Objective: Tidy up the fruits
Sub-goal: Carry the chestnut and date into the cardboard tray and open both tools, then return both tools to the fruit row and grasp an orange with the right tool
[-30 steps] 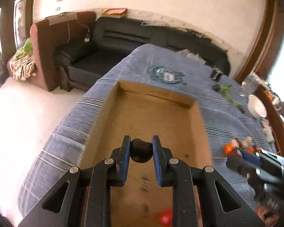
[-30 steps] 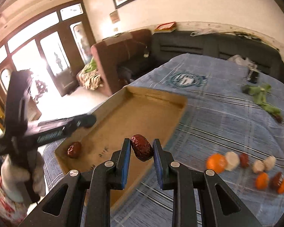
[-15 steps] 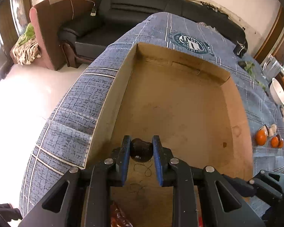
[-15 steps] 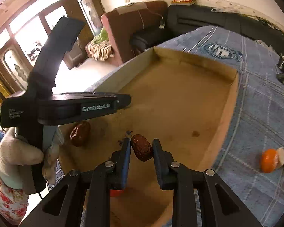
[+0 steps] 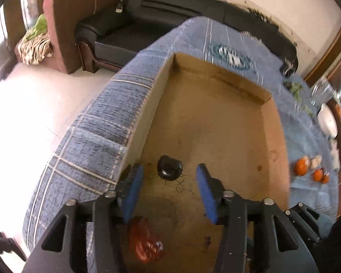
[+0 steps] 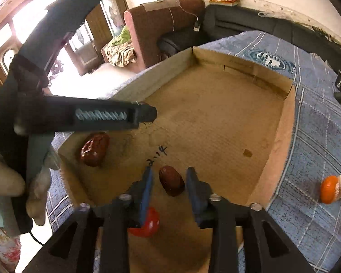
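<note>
A shallow cardboard tray [image 5: 270, 122] [image 6: 284, 122] lies on a blue checked cloth. My left gripper [image 5: 169, 179] is open over the tray's near left corner; a dark round fruit [image 5: 169, 170] lies on the tray floor between its fingers. A red wrinkled fruit [image 5: 145, 243] lies below it. My right gripper [image 6: 169, 180] is open, with a brown date [image 6: 171, 183] lying loose between its fingers on the tray. A second date [image 6: 94, 146] and a small red fruit [image 6: 147, 224] are also in the tray. The left gripper's body [image 6: 91, 116] reaches in from the left.
Orange and pale fruits [image 5: 307, 166] [image 6: 332, 190] lie on the cloth right of the tray. Green leaves [image 5: 294, 87] and a white bowl [image 5: 328, 122] are further right. A dark sofa [image 5: 170, 6] and a brown armchair [image 6: 161, 27] stand beyond the table.
Both grippers came down into the tray and opened. The left let go of the dark fruit and the right let go of the date; both fruits now lie on the tray floor.
</note>
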Available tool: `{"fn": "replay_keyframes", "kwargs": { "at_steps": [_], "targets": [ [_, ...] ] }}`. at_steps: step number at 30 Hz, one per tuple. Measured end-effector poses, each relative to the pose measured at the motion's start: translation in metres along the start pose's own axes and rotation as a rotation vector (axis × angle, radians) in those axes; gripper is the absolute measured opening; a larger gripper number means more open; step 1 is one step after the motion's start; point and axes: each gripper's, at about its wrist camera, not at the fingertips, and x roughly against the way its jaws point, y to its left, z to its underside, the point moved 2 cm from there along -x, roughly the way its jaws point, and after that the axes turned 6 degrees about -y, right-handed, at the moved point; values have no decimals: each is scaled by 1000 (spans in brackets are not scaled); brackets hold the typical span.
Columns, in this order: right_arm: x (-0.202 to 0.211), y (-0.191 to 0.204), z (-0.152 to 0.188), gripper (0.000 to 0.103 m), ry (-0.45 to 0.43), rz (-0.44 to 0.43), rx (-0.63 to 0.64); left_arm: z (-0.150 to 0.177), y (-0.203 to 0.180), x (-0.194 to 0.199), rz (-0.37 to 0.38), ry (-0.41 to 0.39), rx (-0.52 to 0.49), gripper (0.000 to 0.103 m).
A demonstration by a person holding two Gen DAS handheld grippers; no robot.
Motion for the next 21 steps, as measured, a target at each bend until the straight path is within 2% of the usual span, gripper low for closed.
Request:
{"fn": "replay_keyframes", "kwargs": {
  "at_steps": [1,5,7,10,16,21],
  "targets": [
    [7,-1,-1,52,-18,1,-3,-1,3,7,9,-13,20,53],
    [33,-4,1,57,-63,1,-23,-3,14,40,39,-78,89,58],
    [47,-8,6,63,-83,6,-41,-1,16,55,46,-108,120,61],
    [67,-17,17,65,-111,13,-73,4,7,71,66,-132,133,64],
    [106,-44,52,68,-136,42,-172,22,-47,78,132,-125,48,65],
    [145,-90,89,69,-156,142,-258,36,-109,66,185,-88,-68,65]
  ]
}}
